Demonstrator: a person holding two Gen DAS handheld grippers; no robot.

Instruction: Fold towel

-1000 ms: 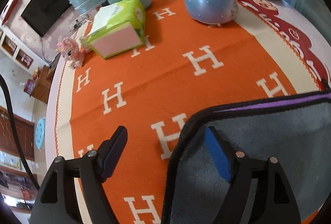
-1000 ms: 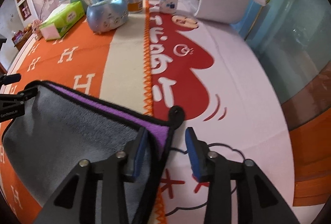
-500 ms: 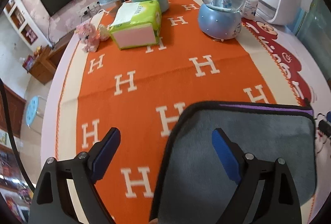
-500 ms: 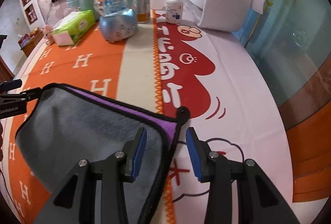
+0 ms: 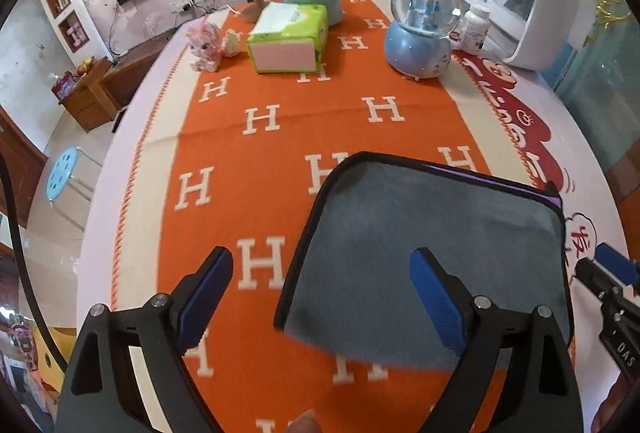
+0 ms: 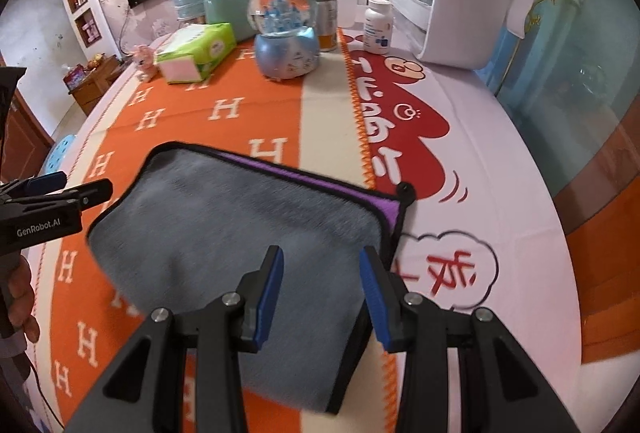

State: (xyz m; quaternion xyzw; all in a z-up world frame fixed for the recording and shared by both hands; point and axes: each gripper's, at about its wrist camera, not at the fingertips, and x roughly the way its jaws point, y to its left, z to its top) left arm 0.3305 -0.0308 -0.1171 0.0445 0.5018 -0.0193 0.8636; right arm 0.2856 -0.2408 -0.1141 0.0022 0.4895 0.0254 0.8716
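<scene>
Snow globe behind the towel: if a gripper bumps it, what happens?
The snow globe looks top-heavy, a big clear sphere on a narrower blue base, so it may tip. The sphere is probably fragile glass. Once over, it would likely roll across the orange cloth.

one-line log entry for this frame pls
step: fold towel | towel: folded, flat on table, purple strip at far edge | left gripper: open, empty | right gripper: open, empty, above towel

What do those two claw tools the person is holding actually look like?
Both are matte black frames with silver rivets. The left gripper and right gripper each end in two fingers faced with blue pads. White lettering "GenRobot.AI" marks the left one's side, seen from the right wrist view. A black cable curves along the left view's edge. A bare hand grips it.
</scene>
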